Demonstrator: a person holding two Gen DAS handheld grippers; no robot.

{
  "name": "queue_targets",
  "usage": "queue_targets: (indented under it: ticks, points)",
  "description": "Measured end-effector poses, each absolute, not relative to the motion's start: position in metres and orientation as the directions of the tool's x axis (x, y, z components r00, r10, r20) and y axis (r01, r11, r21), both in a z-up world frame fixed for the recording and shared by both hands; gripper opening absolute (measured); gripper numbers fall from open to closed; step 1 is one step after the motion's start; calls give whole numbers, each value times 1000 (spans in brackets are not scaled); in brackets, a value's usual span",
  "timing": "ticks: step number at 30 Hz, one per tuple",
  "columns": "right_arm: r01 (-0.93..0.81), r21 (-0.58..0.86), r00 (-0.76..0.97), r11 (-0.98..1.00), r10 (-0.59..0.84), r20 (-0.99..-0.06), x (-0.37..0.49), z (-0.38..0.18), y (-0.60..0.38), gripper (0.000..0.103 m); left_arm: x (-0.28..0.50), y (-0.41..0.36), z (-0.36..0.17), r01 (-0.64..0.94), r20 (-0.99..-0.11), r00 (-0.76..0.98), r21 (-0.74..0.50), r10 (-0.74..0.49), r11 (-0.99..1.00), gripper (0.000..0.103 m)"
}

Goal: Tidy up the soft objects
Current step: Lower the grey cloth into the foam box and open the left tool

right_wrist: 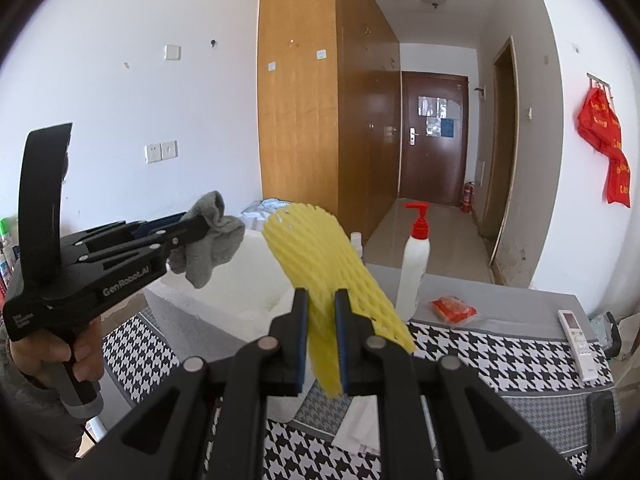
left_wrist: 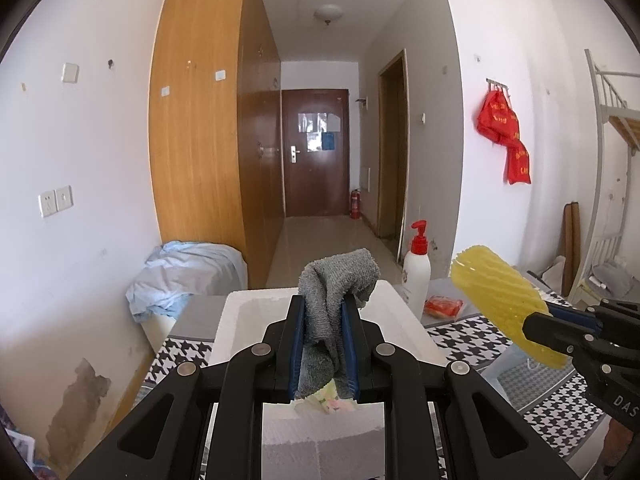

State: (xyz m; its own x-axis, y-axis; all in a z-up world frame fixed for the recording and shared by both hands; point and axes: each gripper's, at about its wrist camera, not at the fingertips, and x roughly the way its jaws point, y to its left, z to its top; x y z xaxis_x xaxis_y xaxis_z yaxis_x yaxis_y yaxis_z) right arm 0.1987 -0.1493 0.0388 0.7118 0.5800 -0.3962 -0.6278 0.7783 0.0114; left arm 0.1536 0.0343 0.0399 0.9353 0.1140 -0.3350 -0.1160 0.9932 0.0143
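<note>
Above the white foam box (left_wrist: 390, 300), we hold both claws clamped, left claw (left_wrist: 324, 344) on the grey cloth (left_wrist: 334, 280), right claw (right_wrist: 322, 340) on the yellow foam net (right_wrist: 320, 256), and judge release into the box comes next.

Houndstooth-covered table (right_wrist: 500, 356): foam box (right_wrist: 224, 300), lotion bottle (right_wrist: 414, 268), red packet (right_wrist: 454, 309), remote (right_wrist: 578, 342).

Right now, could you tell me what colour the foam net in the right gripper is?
Yellow; the foam net shows best in the right wrist view.

White walls (left_wrist: 100, 140), tall wooden wardrobe (left_wrist: 200, 140) on my left. Tiled hallway floor (left_wrist: 320, 240) runs to a dark brown door (left_wrist: 316, 152). Ceiling lamp (left_wrist: 329, 13) off, daylight only.
</note>
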Motion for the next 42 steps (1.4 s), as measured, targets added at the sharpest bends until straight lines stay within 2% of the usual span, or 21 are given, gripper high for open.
queue_targets:
  ticks: [15,18,20,22,24,28,32,42]
  points:
    - [-603,11,725,797,554,-409,206,38,-140,16,176,40,34,-106,-376,921,13,103,994,19]
    - [-596,9,728,803,546,-415,207,37,-139,16,182,42,32,-105,-398,912,15,102,994,23]
    - [-595,8,729,804,544,-416,208,37,-139,16,182,44,32,-112,-395,912,17,109,994,38]
    - [-592,7,730,806,541,-418,208,38,-137,16,180,46,33,-125,-381,917,15,121,992,66]
    - [-590,5,731,807,537,-421,209,38,-136,16,176,49,34,-129,-368,922,5,122,992,80]
    - [-589,2,732,808,534,-422,209,38,-133,16,169,52,36,-136,-348,929,-4,126,991,94]
    - [-582,1,735,813,527,-427,211,39,-129,16,163,53,37,-151,-324,935,7,145,988,102]
    - [-584,-7,739,812,528,-419,207,43,-120,16,151,66,40,-163,-308,938,5,156,987,102]
